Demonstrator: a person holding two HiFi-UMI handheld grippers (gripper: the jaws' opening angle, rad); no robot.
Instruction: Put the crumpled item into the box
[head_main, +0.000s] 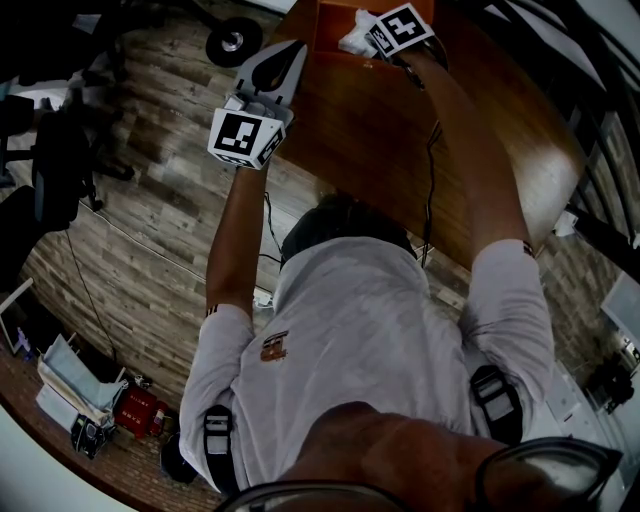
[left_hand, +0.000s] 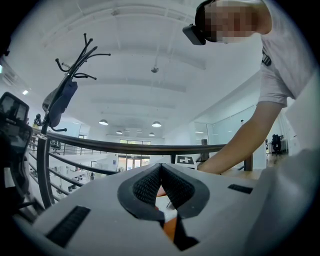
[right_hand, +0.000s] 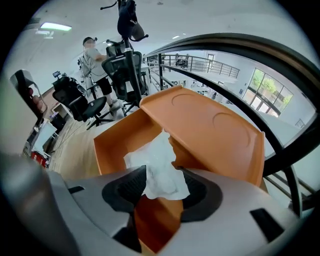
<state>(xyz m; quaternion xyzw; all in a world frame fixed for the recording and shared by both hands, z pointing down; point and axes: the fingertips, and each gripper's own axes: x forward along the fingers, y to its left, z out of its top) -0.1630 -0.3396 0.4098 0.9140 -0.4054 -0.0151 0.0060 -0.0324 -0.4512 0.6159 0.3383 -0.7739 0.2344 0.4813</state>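
While the right gripper (right_hand: 164, 174) tilts steeply down over the open container, its two grey jaws with black ribbed pads (right_hand: 200, 192) stand wide apart. A crumpled white paper tissue (right_hand: 159, 165) sits in the gap between them. Neither pad squeezes it. Its lower edge overlaps the left-hand pad in the right gripper view, though I cannot tell whether it touches there.

Just past the jaw tips, the upper part of the tissue reaches over the hollow of the orange rectangular plastic box (right_hand: 112, 145). It is not yet lying on the box's bottom. The flat orange lid (right_hand: 210, 127), stamped with two round shapes, stands raised on the far right of the gripper. The box rests on the brown wooden tabletop (head_main: 380, 140), right under the gripper.

To the left of the right gripper and short of the box, the left gripper (left_hand: 161, 167) points level at the table's edge. Its pad tips are pressed together and nothing is clamped between them. A sliver of orange and white shows through the slit below the tips.

Well beyond the box, black wheeled office chairs (right_hand: 122, 70) stand on the plank floor. A person in a light shirt (right_hand: 94, 57) stands behind them. A dark curved railing (right_hand: 240, 47) sweeps across on the far right.
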